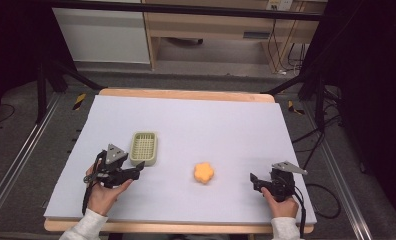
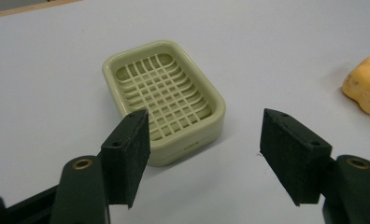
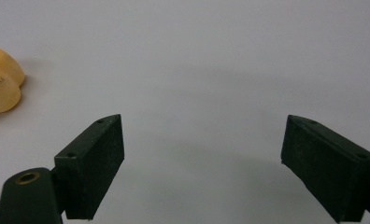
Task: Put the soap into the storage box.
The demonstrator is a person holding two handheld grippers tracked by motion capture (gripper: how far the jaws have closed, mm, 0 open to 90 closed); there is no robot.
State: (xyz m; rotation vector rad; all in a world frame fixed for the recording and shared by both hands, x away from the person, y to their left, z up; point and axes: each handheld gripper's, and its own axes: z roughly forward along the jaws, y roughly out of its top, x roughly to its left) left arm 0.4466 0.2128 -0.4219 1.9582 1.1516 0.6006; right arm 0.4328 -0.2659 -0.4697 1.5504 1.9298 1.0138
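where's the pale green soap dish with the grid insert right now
In the high view the pale green plastic soap dish sits on the table's left half, just beyond the left gripper, with the orange flower-shaped sponge to its right.

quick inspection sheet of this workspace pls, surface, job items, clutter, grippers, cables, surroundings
surface: pale sheet over a wooden table, bare and flat.
job's things: green soap dish with a grid insert, upright, nothing in it; orange flower-shaped sponge lying apart from it, nearer the middle.
clutter: nothing seen.
grippers: left gripper just short of the dish with a gap between its pads, nothing between them; right gripper open over bare sheet, nothing held.
cables: one trails from each gripper; more on the floor at right.
surroundings: dark frame legs, wooden furniture behind.
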